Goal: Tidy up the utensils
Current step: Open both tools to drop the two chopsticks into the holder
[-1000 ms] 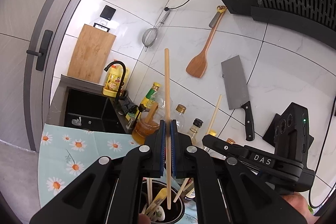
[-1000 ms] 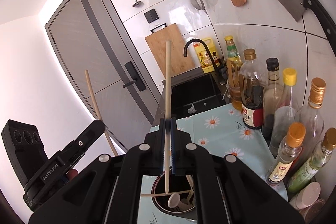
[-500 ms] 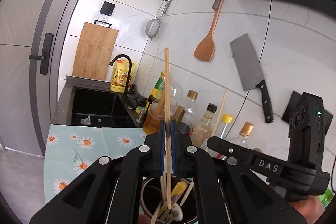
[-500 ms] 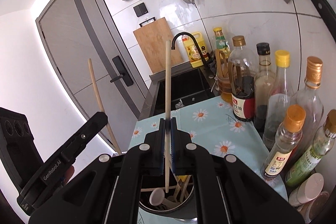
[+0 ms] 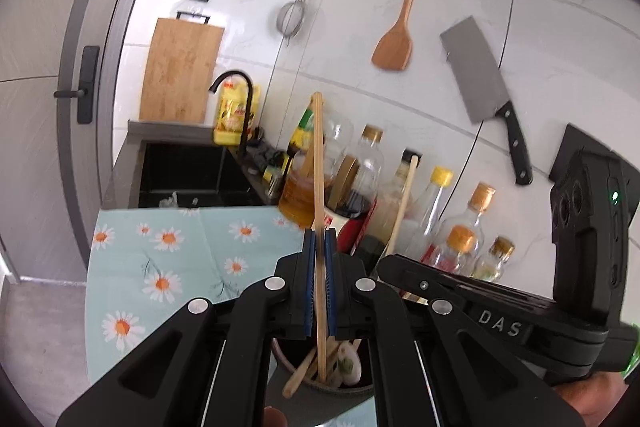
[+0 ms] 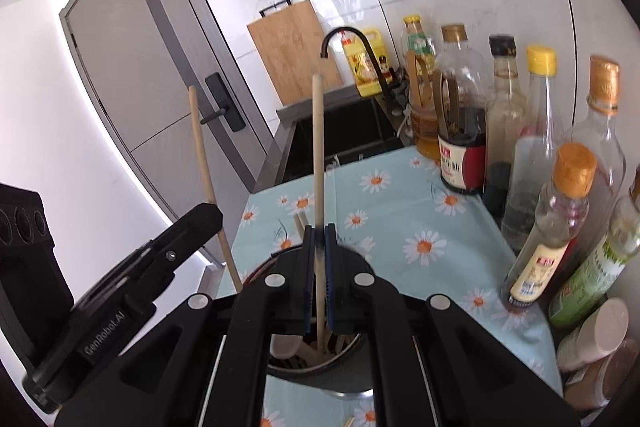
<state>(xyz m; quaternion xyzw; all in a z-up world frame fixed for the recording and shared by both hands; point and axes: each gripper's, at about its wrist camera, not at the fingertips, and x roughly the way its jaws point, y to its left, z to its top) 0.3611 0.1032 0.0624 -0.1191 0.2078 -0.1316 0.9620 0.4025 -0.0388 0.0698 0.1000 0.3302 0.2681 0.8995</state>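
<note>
Nearest in the left wrist view, the black left gripper [image 5: 319,283] has its blue-lined jaws closed tight on a pale wooden chopstick [image 5: 318,187], which stands almost upright between them. The lower end of this stick reaches down inside the dark round utensil holder [image 5: 352,390] directly under the jaws. The front rim of the holder is hidden behind the gripper body, and the things inside are hard to separate: some other wooden sticks and a pale patterned spoon [image 5: 349,363] can be made out.

In the right wrist view, the black right gripper [image 6: 319,279] is also clamped on a second light wooden chopstick [image 6: 318,155], upright, with its tip down in the same holder [image 6: 340,373]. A white spoon [image 6: 285,345] lies inside; the rest is covered by the jaws.

The holder stands on a light blue cloth with daisy flowers [image 6: 404,211]. To the right of it is a row of glass sauce bottles [image 6: 516,131], some cut by the picture edge and blurred. Further away is a black sink with a curved black tap [image 6: 352,51], then a bamboo cutting board [image 6: 294,51] against the white tiled wall, where a steel cleaver [image 5: 480,75] and a wooden spatula [image 5: 394,43] hang.
</note>
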